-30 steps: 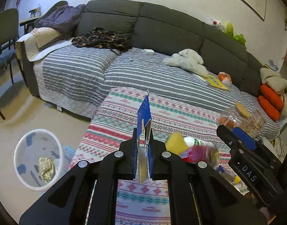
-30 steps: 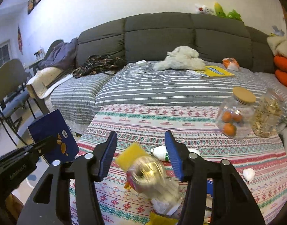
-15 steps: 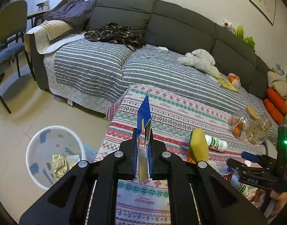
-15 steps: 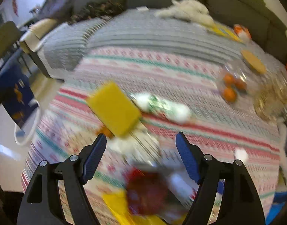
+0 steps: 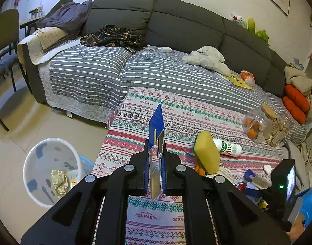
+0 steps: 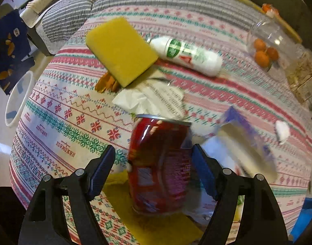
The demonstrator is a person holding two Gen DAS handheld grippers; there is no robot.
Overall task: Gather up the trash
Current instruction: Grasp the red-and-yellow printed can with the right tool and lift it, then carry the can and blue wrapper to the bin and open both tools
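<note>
My right fingers [image 6: 153, 163] stand wide around the red can [image 6: 159, 163] on the table [image 6: 60, 126], not pressing; I should centre first. My left fingers [image 5: 155, 170] pinch the blue wrapper [image 5: 156, 124].

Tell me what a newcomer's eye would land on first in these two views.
Probably the red can, lying large on the patterned cloth between the open fingers of the right gripper, which do not press on it. Next, the yellow sponge behind it, propped on other litter beside a white bottle. In the left view, the left gripper is shut on a blue wrapper, with the white bin on the floor to its left.
</note>
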